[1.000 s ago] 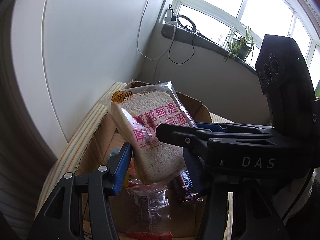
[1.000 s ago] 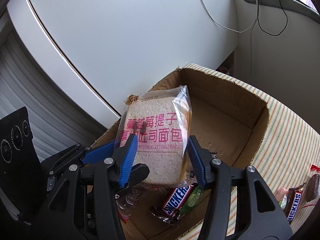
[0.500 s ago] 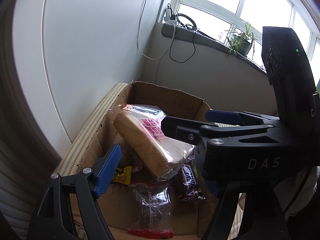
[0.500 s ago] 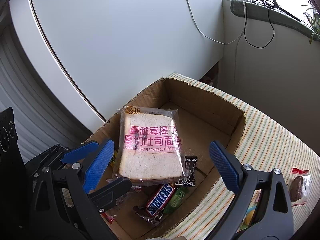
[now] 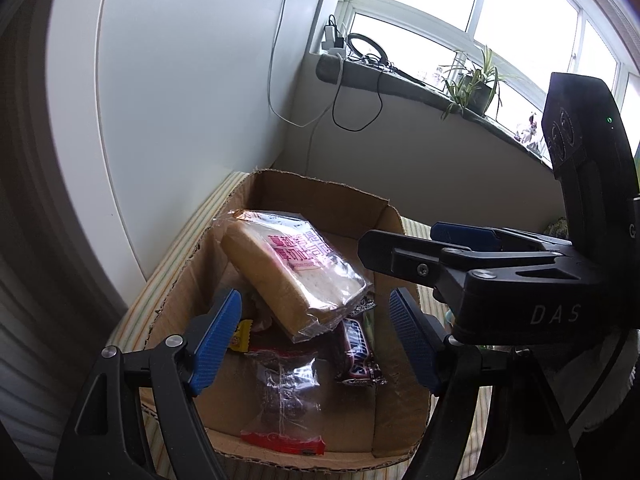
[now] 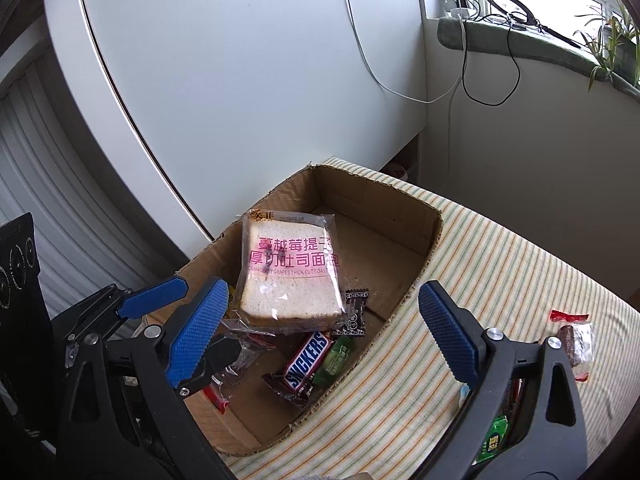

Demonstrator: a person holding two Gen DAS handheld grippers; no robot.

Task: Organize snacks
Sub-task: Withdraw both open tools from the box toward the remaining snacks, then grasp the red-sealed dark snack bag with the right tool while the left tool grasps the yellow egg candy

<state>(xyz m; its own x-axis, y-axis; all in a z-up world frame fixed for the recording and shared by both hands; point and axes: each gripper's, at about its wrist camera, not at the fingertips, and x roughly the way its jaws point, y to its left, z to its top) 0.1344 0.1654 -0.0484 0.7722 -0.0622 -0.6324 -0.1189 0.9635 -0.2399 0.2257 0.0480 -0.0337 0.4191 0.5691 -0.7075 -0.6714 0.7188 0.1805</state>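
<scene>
Only rightward: wrapped cake (image 6: 577, 345) outside box (image 6: 424, 216).

Both cameras look forward and down between their own blue-padded fingers, close above an open cardboard box (image 5: 316, 200) on a striped cloth (image 6: 500, 280). The left view faces the far corner and windowsill (image 5: 420, 84), with the other gripper crossing its right side. The right view looks in from the opposite side, slightly higher. Both share the box (image 6: 376, 208), the bread packet (image 5: 296, 272) (image 6: 292, 272) and the white wall.
</scene>
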